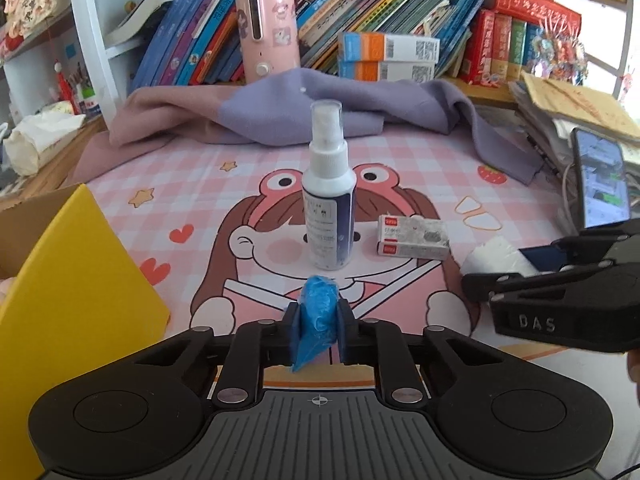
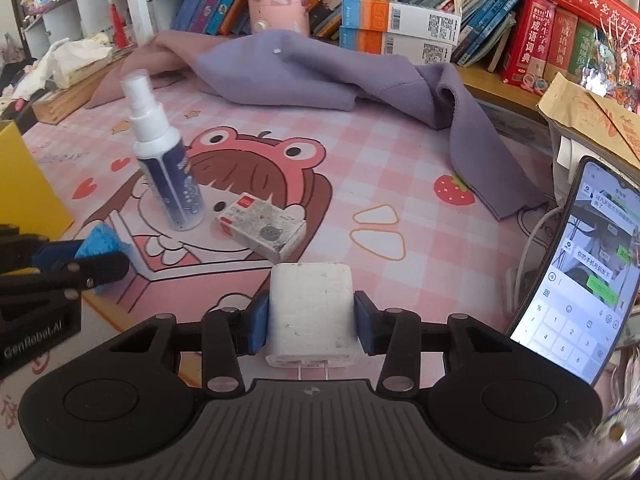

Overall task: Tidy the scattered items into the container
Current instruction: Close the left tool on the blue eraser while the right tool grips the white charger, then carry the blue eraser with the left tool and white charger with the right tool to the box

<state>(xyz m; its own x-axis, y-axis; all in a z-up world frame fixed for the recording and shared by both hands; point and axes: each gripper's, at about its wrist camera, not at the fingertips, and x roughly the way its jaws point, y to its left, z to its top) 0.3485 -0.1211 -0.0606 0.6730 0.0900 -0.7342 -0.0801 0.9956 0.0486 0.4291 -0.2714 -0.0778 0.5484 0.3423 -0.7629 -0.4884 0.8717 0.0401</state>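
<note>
**Inspector:** Left gripper (image 1: 318,322) clamps a crumpled blue plastic wad (image 1: 318,312); right gripper (image 2: 311,320) pinches a white rectangular charger block (image 2: 310,312).

**Clerk:** Container?

**Inspector:** The yellow-sided cardboard box (image 1: 72,280) stands left of both, nearest the left hand.

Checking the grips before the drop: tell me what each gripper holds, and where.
Left gripper: crumpled blue wad, pinched across its middle. Right gripper: white charger, held by its two side faces.
</note>
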